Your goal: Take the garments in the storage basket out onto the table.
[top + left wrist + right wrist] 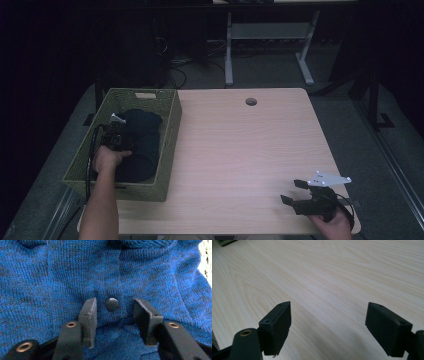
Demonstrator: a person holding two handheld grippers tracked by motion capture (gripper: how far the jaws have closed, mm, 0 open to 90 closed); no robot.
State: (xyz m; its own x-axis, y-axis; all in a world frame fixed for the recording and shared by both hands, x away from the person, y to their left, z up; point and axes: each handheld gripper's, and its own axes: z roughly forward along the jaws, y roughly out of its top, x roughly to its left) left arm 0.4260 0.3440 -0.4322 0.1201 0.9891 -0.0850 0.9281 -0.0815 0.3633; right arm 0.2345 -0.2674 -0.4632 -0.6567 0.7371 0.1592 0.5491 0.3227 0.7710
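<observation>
A dark blue knitted garment (pixel 142 145) lies inside a green woven basket (pixel 170 130) at the table's left. My left gripper (pixel 126 141) reaches down into the basket and sits on the garment. In the left gripper view the knit (pixel 62 277) is bright blue and a small dark button (pixel 111 304) lies between the jaws of my left gripper (pixel 115 312). The jaws stand partly apart on either side of the button, their tips sunk into the cloth. My right gripper (pixel 293 191) rests near the table's front right corner, open, with bare wood between its jaws (pixel 328 322).
The light wooden table (pixel 240 145) has a round cable hole (pixel 251 101) at its far edge. Beyond it stand desk legs (pixel 228 50) and cables on a dark floor. A corner of the basket (pixel 224 242) shows far off in the right gripper view.
</observation>
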